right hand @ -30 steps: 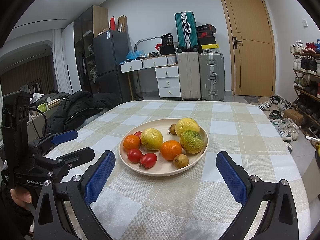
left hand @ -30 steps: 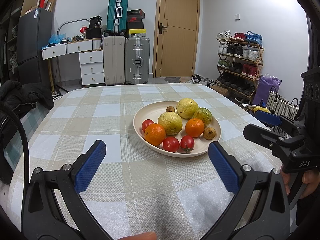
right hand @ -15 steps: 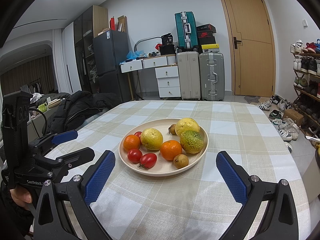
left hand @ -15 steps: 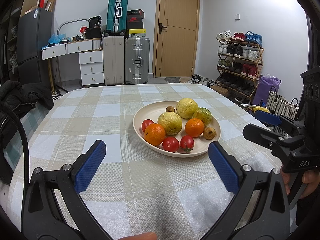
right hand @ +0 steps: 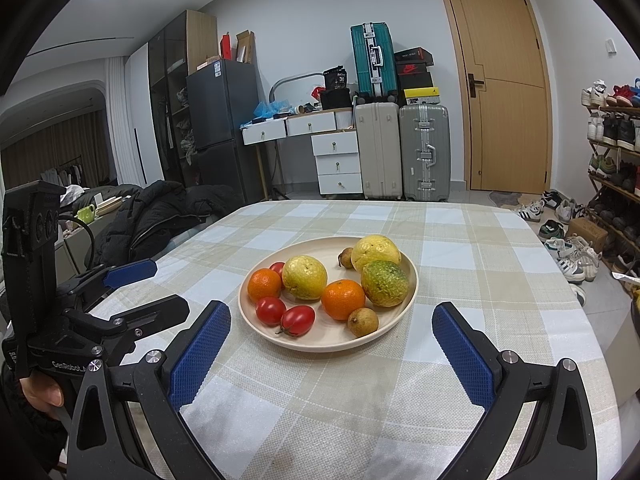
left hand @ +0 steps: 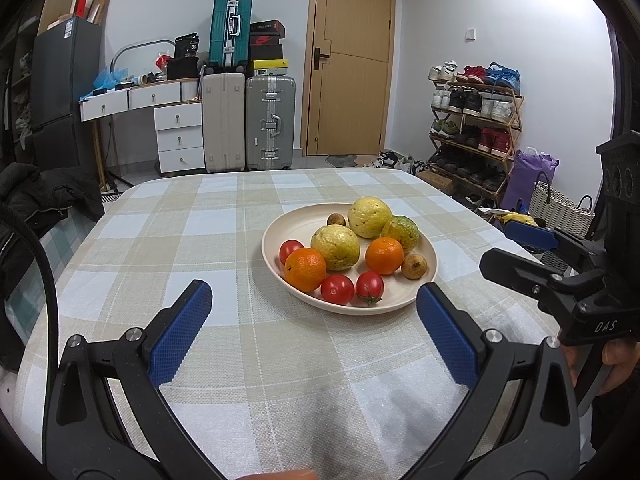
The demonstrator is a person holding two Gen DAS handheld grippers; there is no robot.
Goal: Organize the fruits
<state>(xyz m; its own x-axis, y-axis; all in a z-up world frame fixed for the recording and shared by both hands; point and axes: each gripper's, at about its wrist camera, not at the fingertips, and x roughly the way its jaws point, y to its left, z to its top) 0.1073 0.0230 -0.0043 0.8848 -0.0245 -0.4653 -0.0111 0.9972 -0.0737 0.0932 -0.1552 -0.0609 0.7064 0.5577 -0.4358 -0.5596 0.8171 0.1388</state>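
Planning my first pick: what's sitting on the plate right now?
The plate holds two oranges, three tomatoes, two yellow fruits, one green-yellow fruit and two small brown fruits. One tomato is mostly hidden behind an orange.

beyond fingers: teal suitcase (left hand: 231, 28) stood atop drawers | wooden door (left hand: 349, 64) shut | right of fingers: shoe rack (left hand: 474, 120) | left: black coat (left hand: 44, 196)

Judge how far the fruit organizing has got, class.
Done: nothing visibly; every fruit sits mixed on the beige plate. In hand: nothing; left tongs and right tongs are open and empty, short of it. Left: sorting oranges, tomatoes and the rest.
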